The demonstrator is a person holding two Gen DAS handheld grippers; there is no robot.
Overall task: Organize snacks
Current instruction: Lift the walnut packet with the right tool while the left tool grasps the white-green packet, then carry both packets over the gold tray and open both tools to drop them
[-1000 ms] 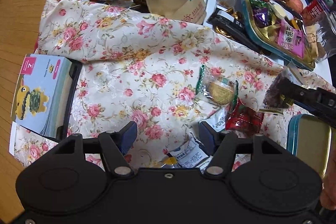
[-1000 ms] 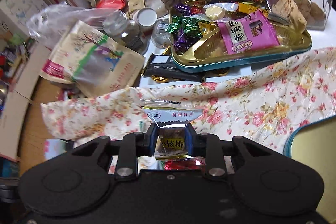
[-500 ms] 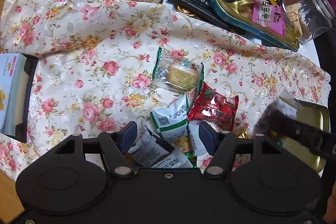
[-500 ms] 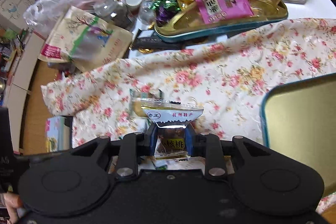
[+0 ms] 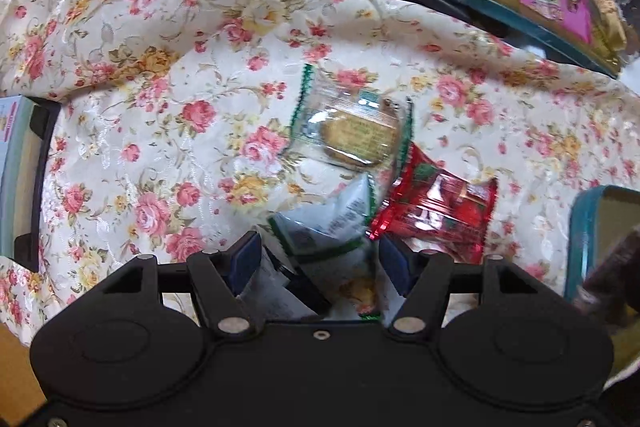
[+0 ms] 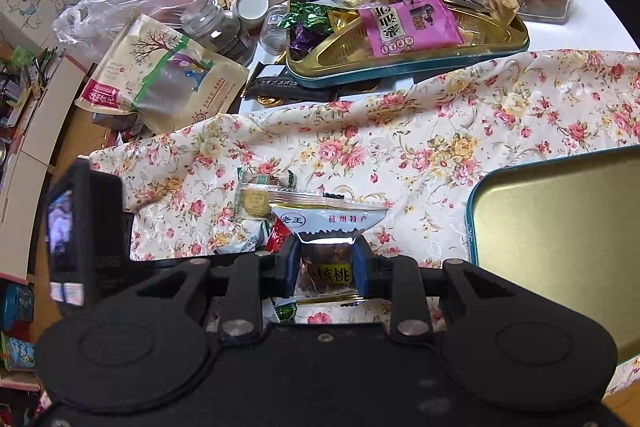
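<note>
My left gripper points down, open, over a heap of small snack packets on the floral cloth. A white and green packet lies between its fingers, untouched by the pads. A clear biscuit packet and a red packet lie just beyond. My right gripper is shut on a silver and brown walnut snack packet, held above the cloth left of an empty gold tin with a teal rim. That tin's corner shows at the right of the left wrist view.
A filled teal and gold tin with a pink packet and foil candies sits at the back. Beside it are a large paper pouch, glass jars, apples and a can. A booklet lies at the cloth's left edge.
The left gripper has dropped toward the snack heap, which now sits between its fingers. The right gripper has carried the walnut packet sideways toward the empty tin, which now shows much larger.
</note>
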